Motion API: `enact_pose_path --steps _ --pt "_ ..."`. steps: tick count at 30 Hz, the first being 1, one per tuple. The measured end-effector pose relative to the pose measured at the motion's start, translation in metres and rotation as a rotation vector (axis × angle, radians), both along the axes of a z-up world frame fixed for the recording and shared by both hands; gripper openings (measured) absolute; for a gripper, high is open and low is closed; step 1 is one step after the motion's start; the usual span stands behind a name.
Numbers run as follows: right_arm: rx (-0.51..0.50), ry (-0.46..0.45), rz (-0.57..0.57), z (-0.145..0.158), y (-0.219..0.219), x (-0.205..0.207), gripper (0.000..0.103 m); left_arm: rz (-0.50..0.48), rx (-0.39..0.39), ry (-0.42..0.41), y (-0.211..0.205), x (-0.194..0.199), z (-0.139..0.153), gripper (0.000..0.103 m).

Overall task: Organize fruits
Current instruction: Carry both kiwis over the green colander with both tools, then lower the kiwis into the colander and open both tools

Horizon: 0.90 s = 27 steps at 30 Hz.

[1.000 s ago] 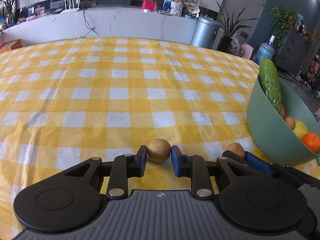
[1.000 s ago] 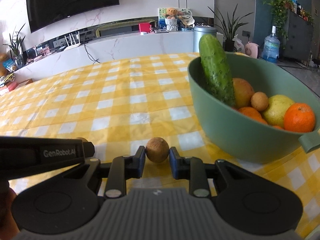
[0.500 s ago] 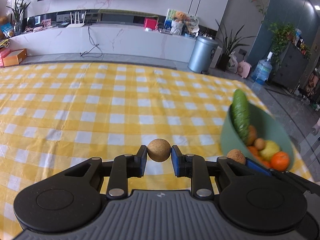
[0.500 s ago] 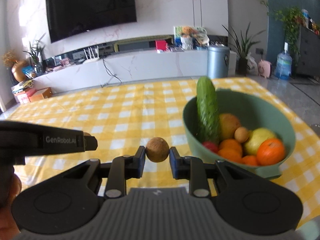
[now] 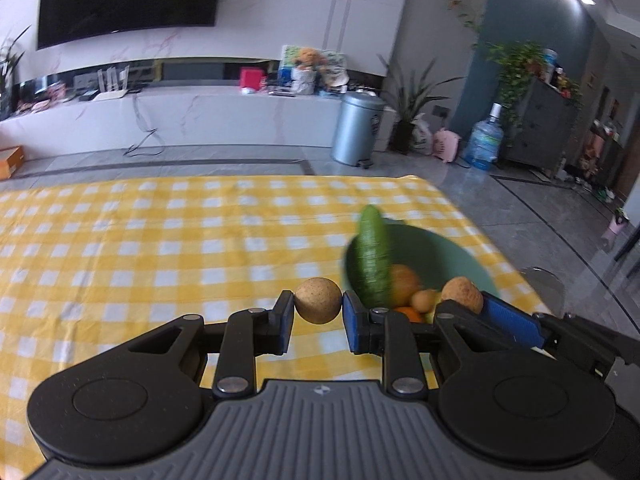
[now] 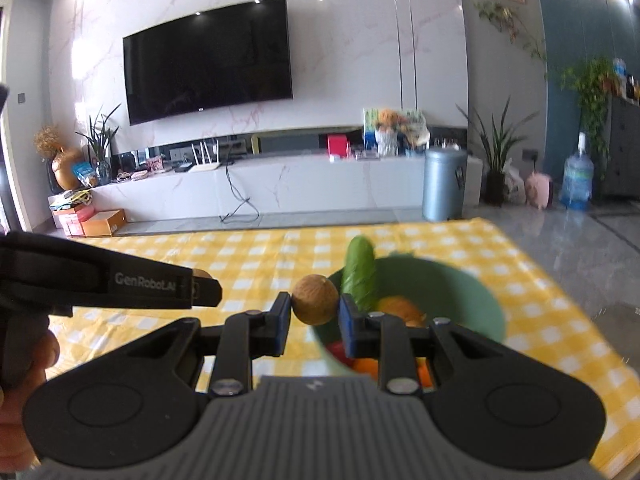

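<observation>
My left gripper (image 5: 318, 312) is shut on a small round brown fruit (image 5: 318, 300) and holds it high above the yellow checked table, just left of the green bowl (image 5: 444, 252). My right gripper (image 6: 314, 316) is shut on a second small brown fruit (image 6: 315, 299), raised over the near left rim of the bowl (image 6: 460, 292). In the left wrist view the right gripper's fruit (image 5: 462, 295) shows over the bowl. The bowl holds a cucumber (image 5: 373, 256), oranges and other fruit.
The yellow checked tablecloth (image 5: 160, 248) covers the table; its far edge and right edge drop to a grey tiled floor. The left gripper's body (image 6: 112, 286) crosses the left of the right wrist view. A bin, plants and a TV console stand beyond.
Both grippers have risen well above the table, each with its fruit, and moved toward the bowl. The bowl now looks smaller and lower in both views.
</observation>
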State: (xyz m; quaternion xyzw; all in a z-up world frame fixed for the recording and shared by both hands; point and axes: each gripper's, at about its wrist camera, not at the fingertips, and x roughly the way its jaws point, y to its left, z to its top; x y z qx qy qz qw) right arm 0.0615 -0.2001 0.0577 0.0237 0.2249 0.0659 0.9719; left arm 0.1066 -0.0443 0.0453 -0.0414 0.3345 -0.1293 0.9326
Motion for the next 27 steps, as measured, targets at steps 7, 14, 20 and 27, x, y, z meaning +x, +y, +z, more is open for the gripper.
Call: enact_pose_path --steps 7,14,20,27 --pt "-0.051 -0.020 -0.047 0.008 -0.041 -0.003 0.022 -0.069 -0.003 -0.010 -0.041 0.009 0.003 0.029" --pt "-0.111 -0.007 -0.100 0.004 -0.074 0.013 0.022 -0.134 -0.021 0.004 -0.076 0.025 -0.002 0.029" --pt "-0.097 0.045 -0.125 -0.009 -0.094 0.028 0.022 -0.186 -0.011 0.035 -0.102 0.039 -0.016 0.029" --pt "-0.101 0.112 -0.127 -0.020 -0.098 0.050 0.022 -0.207 -0.011 0.091 -0.116 0.056 -0.035 0.028"
